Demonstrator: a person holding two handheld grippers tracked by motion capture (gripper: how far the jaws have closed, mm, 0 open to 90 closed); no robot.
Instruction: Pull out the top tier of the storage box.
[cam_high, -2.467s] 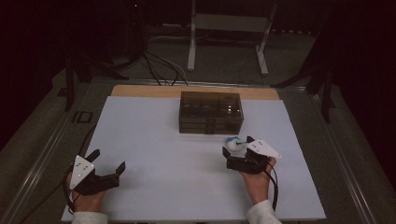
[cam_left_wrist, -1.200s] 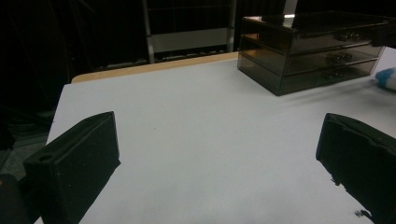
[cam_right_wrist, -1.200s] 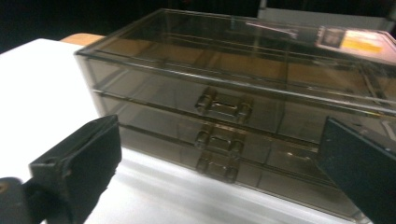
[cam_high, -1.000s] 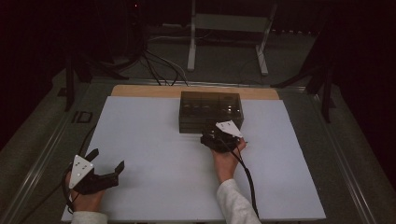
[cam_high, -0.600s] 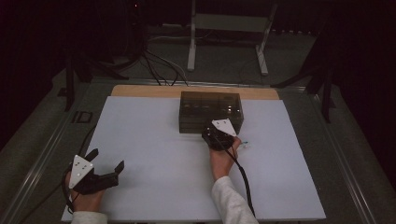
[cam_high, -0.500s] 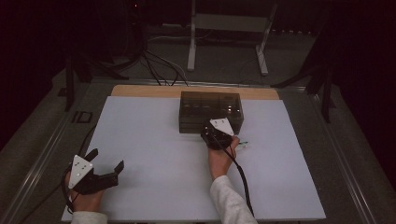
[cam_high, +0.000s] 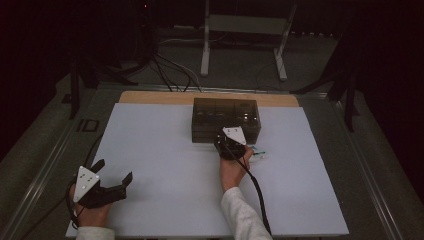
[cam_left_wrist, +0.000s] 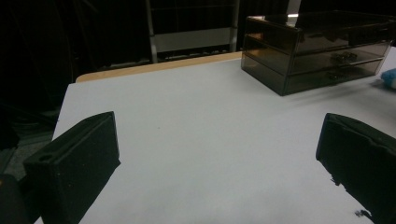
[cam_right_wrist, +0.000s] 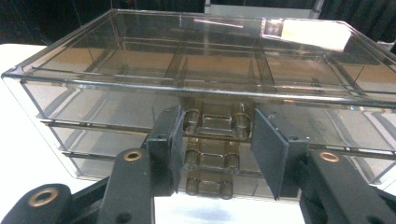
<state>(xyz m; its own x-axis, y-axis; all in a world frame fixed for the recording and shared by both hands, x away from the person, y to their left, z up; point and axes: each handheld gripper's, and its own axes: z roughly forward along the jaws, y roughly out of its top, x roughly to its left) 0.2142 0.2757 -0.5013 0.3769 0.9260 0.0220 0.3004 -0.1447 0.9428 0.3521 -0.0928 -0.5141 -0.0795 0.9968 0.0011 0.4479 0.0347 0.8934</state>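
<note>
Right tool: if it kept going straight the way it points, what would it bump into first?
Probably the top drawer's handle on the smoky plastic drawer box: the right tool has a pad on each side of it, though whether they touch is unclear.

Two black hand-held grippers, white sleeves

The left black two-jaw gripper (cam_high: 114, 180) and right black two-jaw gripper (cam_right_wrist: 215, 148) each carry a grey three-cornered plate, brass-ringed pivot holes, flat pads, trailing black cable.
</note>
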